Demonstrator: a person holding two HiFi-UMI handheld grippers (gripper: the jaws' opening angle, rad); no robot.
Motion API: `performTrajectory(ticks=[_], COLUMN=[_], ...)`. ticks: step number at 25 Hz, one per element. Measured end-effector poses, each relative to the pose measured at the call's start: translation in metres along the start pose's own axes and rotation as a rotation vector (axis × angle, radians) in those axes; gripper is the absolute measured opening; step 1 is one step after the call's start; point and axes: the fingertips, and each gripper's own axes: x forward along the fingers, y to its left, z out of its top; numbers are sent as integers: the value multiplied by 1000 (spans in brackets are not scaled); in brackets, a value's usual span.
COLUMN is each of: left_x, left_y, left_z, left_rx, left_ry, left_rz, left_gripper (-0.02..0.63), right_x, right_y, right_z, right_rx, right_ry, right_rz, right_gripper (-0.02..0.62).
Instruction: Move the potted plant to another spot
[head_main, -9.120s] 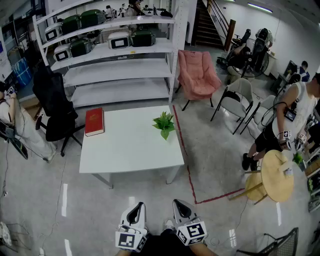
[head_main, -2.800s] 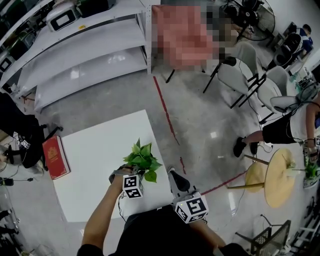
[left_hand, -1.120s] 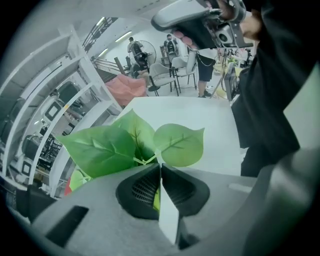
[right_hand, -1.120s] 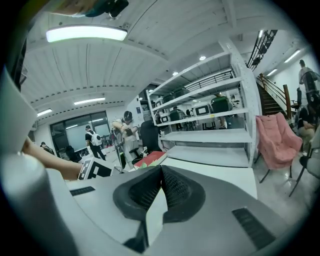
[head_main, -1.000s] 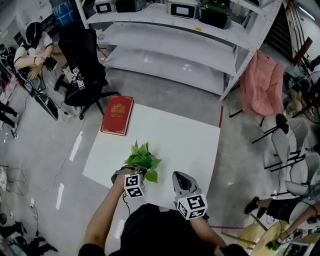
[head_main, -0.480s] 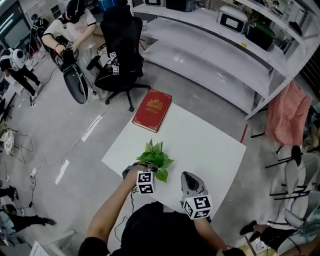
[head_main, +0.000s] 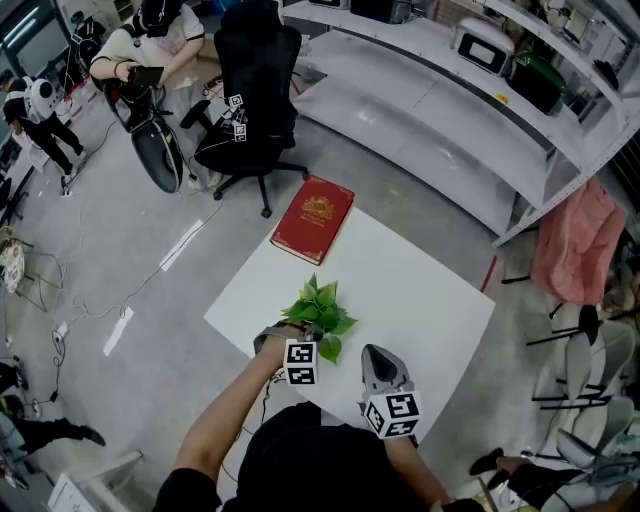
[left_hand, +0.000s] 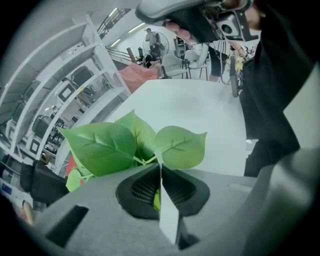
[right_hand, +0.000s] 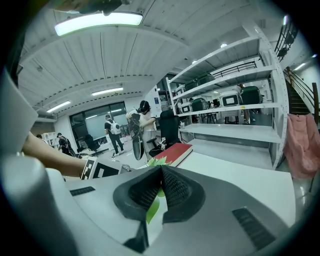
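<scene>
The potted plant (head_main: 320, 315) is a small bunch of green leaves; its pot is hidden under them. It is over the near left part of the white table (head_main: 430, 290). My left gripper (head_main: 285, 338) is shut on it from the near side. In the left gripper view a thin white edge sits pinched between the pads (left_hand: 145, 187), with the leaves (left_hand: 135, 145) just beyond. My right gripper (head_main: 375, 358) hovers to the plant's right with its jaws shut and nothing held. In the right gripper view (right_hand: 161, 170) a leaf (right_hand: 152, 209) shows through the gap below the pads.
A red book (head_main: 313, 218) lies at the table's far left corner, also in the right gripper view (right_hand: 172, 152). A black office chair (head_main: 255, 90) and a seated person (head_main: 150, 45) are beyond it. White shelves (head_main: 450, 100) run behind; a pink chair (head_main: 575, 240) stands right.
The plant first stood free near the table's right edge; now my left gripper holds it on the book's side. In the last second both grippers edged slightly further over the table.
</scene>
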Motion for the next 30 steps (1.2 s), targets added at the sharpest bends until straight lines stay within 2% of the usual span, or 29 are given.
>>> performTrajectory(ticks=[14, 15, 18, 22, 27, 29, 30], left_x=[4, 3, -1, -15, -53, -76, -88], left_y=[4, 2, -3, -2, 2, 8, 11], left_z=[4, 5, 6, 8, 13, 19, 23], left_rx=[-4, -12, -30, -46, -126, -218, -290], left_ry=[-1, -4, -11, -27, -97, -178, -241], left_rz=[14, 5, -26, -11, 9, 32, 41], left_gripper=[35, 41, 113, 143, 149, 149, 148], right_x=[0, 0, -2, -5, -4, -5, -6], right_y=[0, 0, 0, 3, 10, 13, 13], right_z=[-6, -7, -8, -6, -3, 2, 6], right_rx=[0, -1, -3, -8, -17, -21, -23], right_ry=[10, 10, 12, 8, -2, -9, -14], right_rz=[2, 2, 3, -1, 12, 13, 12], right_gripper=[12, 12, 12, 12, 12, 12, 12])
